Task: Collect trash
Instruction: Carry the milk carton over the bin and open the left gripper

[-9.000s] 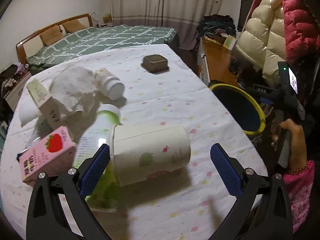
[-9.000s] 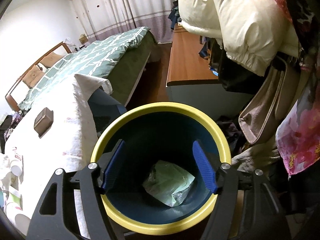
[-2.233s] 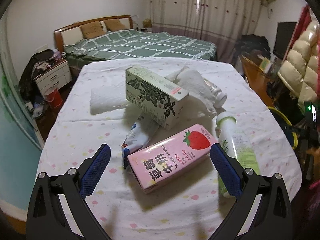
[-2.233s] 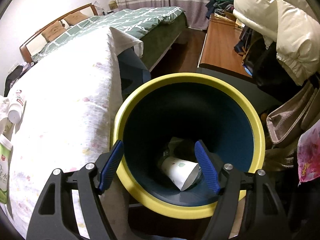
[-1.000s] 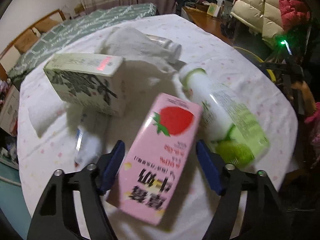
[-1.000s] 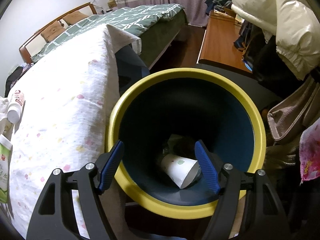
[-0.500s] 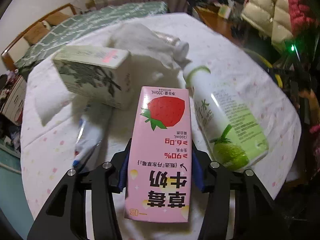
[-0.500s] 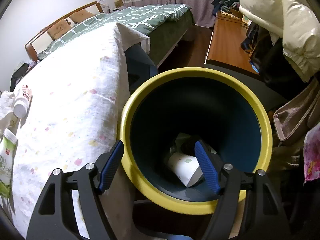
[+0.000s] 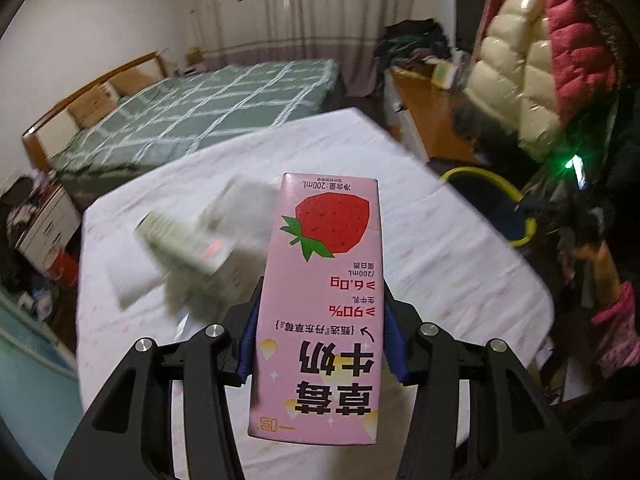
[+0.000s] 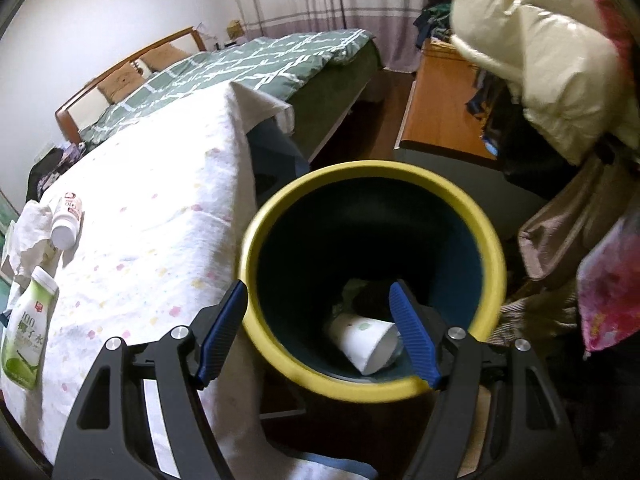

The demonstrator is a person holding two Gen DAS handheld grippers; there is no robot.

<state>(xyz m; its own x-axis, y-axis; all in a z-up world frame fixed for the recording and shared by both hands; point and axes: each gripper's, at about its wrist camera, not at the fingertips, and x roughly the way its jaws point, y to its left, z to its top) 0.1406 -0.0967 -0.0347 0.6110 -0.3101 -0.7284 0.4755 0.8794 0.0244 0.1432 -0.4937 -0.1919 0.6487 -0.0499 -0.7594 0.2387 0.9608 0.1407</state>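
Strawberry milk carton (image 9: 324, 304) is clamped between the blue pads of the left gripper (image 9: 322, 344), clear of the table (image 9: 440, 248), long axis running six to twelve, print upside down, strawberry end away from the camera. Right gripper (image 10: 320, 336) is spread wide with nothing gripped, straddling the near rim of the one yellow-rimmed bin (image 10: 400, 168); one white paper cup (image 10: 364, 336) lies inside. At nine o'clock, two bottles on the cloth: one green (image 10: 26, 340), one white (image 10: 66, 220).
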